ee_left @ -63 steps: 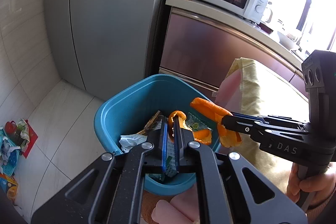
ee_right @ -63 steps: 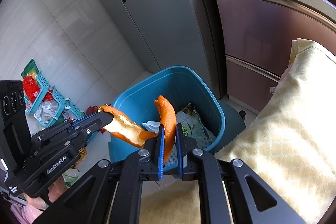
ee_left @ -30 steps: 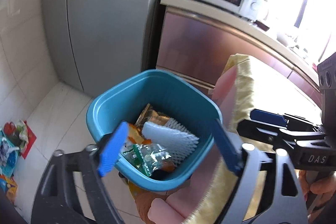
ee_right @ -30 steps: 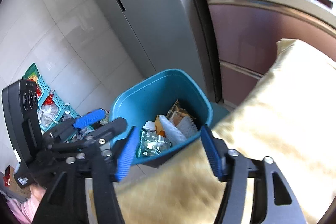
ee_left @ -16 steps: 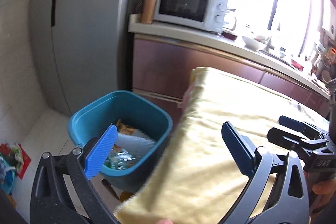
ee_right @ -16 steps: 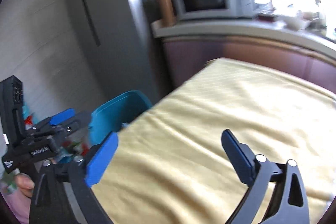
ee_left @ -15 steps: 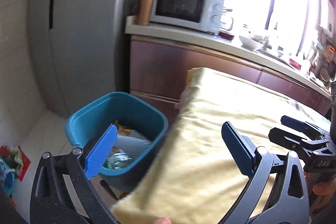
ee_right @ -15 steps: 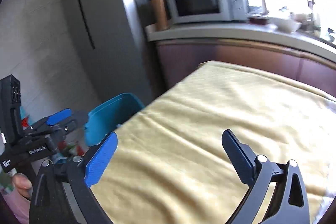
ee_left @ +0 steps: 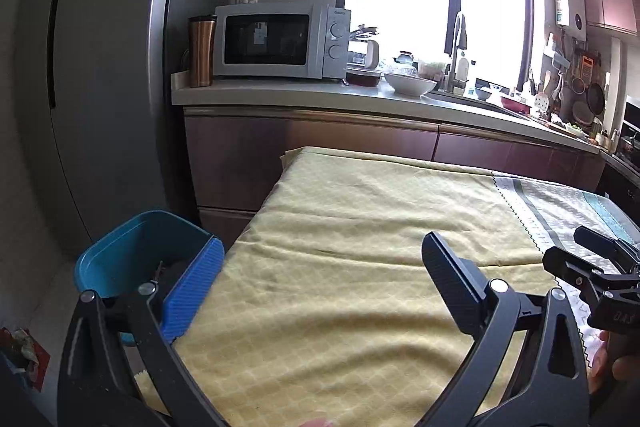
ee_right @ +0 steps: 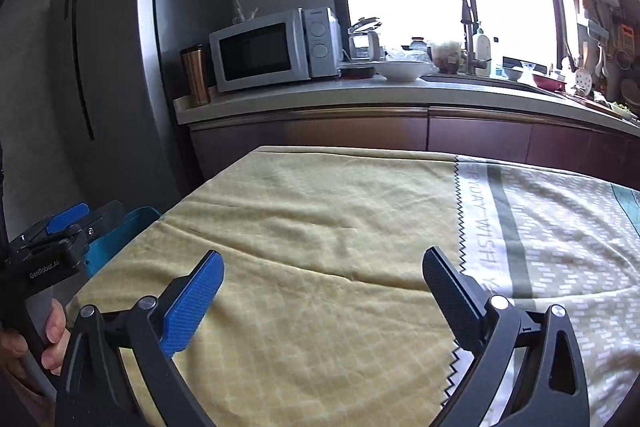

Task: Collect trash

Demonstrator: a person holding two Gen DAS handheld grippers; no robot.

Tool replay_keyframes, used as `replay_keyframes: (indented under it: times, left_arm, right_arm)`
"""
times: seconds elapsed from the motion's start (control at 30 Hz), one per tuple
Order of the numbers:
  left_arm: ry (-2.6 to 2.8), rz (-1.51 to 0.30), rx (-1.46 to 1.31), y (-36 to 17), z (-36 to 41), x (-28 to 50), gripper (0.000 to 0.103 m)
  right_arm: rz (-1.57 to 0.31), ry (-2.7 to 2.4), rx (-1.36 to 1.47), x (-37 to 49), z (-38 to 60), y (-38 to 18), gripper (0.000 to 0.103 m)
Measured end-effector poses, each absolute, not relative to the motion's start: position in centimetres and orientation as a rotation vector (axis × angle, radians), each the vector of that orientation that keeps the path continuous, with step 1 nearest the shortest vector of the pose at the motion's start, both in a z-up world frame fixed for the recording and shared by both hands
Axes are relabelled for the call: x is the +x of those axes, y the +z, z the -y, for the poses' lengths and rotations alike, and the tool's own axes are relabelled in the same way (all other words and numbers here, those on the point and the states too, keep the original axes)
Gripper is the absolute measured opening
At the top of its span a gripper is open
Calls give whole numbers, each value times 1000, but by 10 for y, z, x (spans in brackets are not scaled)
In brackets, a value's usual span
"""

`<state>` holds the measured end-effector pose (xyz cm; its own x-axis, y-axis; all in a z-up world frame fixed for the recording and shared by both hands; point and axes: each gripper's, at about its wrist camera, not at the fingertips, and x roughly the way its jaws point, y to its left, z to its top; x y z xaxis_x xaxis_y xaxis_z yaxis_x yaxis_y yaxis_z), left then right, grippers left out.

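Item 1: left gripper (ee_left: pixel 320 271), jaws spread wide, nothing btwn them; same for right gripper (ee_right: pixel 322 281). Both hang over the yellow tablecloth (ee_left: pixel 360 267), which we see bare of trash.

Item 2: teal trash bin (ee_left: pixel 136 251), on floor just beside table's left edge. Left wrist view shows us its open inside, contents dark & unclear, partly behind the blue pad; right wrist view gives only a rim sliver (ee_right: pixel 120 235) behind the other gripper.

Item 3: bkgd: fridge (ee_left: pixel 100 67), microwave (ee_left: pixel 280 43), copper tumbler (ee_left: pixel 201 51), white bowl (ee_left: pixel 410 83) on counter.
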<state>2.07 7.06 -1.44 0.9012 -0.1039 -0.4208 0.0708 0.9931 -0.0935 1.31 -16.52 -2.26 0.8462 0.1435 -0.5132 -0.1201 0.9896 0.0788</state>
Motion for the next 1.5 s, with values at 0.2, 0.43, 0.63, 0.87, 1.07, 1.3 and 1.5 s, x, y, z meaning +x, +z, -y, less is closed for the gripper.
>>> replay_keyframes:
  times: [0.2, 0.43, 0.63, 0.87, 1.07, 1.3, 1.5]
  left_arm:
    - [-101, -423, -52, -18, -53, 19, 98]
    - [-106, -420, -39, -23, -47, 17, 98]
    - [-111, -434, -37, -28, -43, 18, 98]
    - [-117, -443, -34, -31, -39, 18, 98]
    - [-125, -445, -31, -31, -38, 17, 98]
    - [-128, -446, -34, -31, -38, 17, 98]
    - [-128, -447, -34, -32, -37, 16, 98]
  right_arm:
    - [-515, 79, 56, 0, 184, -21, 96]
    - [-502, 51, 48, -5, 186, -22, 96]
    - [-478, 32, 40, -10, 185, -18, 96]
    - [-478, 25, 31, -12, 185, -18, 96]
    - [-476, 18, 24, -14, 185, -18, 96]
    - [-479, 25, 16, -14, 182, -17, 96]
    - [-483, 34, 15, -14, 178, -16, 96]
